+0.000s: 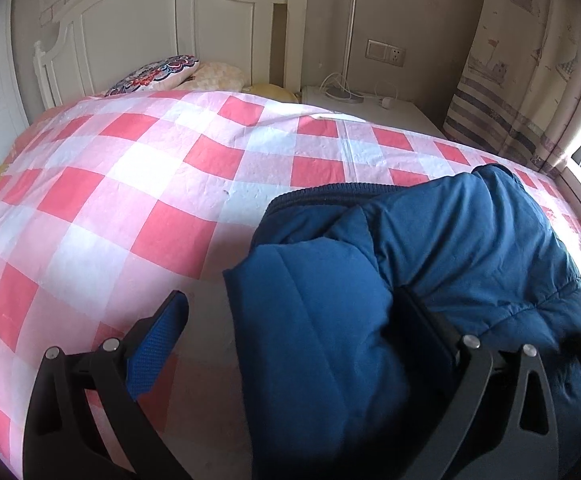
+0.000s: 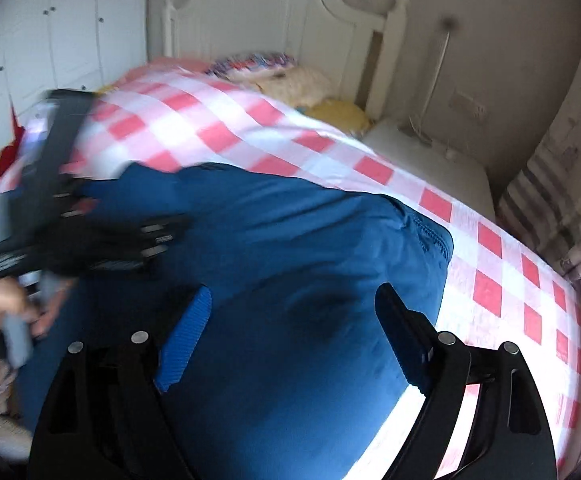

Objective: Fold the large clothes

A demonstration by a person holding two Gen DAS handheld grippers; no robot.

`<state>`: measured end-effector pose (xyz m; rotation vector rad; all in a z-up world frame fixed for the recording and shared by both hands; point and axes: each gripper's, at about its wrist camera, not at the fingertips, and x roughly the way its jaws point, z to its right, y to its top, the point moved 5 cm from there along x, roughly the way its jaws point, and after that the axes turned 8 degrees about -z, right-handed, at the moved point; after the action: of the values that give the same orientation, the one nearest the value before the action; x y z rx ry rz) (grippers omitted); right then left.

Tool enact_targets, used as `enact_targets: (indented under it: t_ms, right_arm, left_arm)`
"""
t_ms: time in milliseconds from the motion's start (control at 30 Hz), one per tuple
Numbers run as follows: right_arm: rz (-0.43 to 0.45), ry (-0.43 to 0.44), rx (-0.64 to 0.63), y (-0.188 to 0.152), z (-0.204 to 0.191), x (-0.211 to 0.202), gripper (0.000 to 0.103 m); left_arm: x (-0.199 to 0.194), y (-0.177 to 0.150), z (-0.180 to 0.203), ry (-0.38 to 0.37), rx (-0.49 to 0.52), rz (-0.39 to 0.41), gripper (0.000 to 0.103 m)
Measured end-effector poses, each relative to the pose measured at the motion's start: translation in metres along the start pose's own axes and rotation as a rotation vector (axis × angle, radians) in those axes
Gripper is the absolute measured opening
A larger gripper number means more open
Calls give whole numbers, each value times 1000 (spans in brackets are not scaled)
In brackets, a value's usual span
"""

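A padded dark blue jacket [image 1: 430, 280] lies bunched on the near right part of the bed; it also fills the middle of the right wrist view [image 2: 290, 260]. My left gripper [image 1: 294, 320] is open over the jacket's left edge; its left finger is over the sheet and its right finger is pressed into the fabric. My right gripper [image 2: 294, 312] is open just above the jacket, holding nothing. The left gripper also shows, blurred, at the left of the right wrist view [image 2: 50, 200], held by a hand.
The bed has a pink and white checked sheet [image 1: 150, 200] and a white headboard [image 1: 150, 28]. Pillows [image 1: 158, 76] lie at the head. A white nightstand [image 1: 370, 108] with a lamp stands right of the bed. A curtain [image 1: 530, 80] hangs at the right.
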<state>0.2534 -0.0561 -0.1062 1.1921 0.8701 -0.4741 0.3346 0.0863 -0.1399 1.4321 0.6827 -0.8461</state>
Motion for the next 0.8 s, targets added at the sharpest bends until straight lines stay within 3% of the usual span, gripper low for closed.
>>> enact_targets:
  t_ms: [133,267,367,500,567,633,700,800]
  right_arm:
    - [10,-6,-37,-29,-30,-1,91]
    - [7,44,13,-32,-19,1,91]
    - [28,-27,-11,-34,-27,-21,91]
    - [75,-47,-53,-56,-40,-38,93]
    - [76,5,16,-72,-31,-27,94]
    - [81,61,92,-79,-23,-24,95]
    - [62,52,85,-77,-24,-27,95]
    - [61,87,99,-76,-23,-40,95]
  left_arm:
    - [0,0,1,2,1,1,101]
    - [-1,1,2,7,7,0,101]
    - [-11,-1,-2,9,15,14,101]
    - [-61,-17,-19,25,-7,74,100]
    - [-81,-29,-18,-4,26,105,101]
    - [-83,-44,-12,-29,79,77,101]
    - [-69,-63,-8,-19,125,32,101]
    - [-57,-74,-28,-186,9,-16,101]
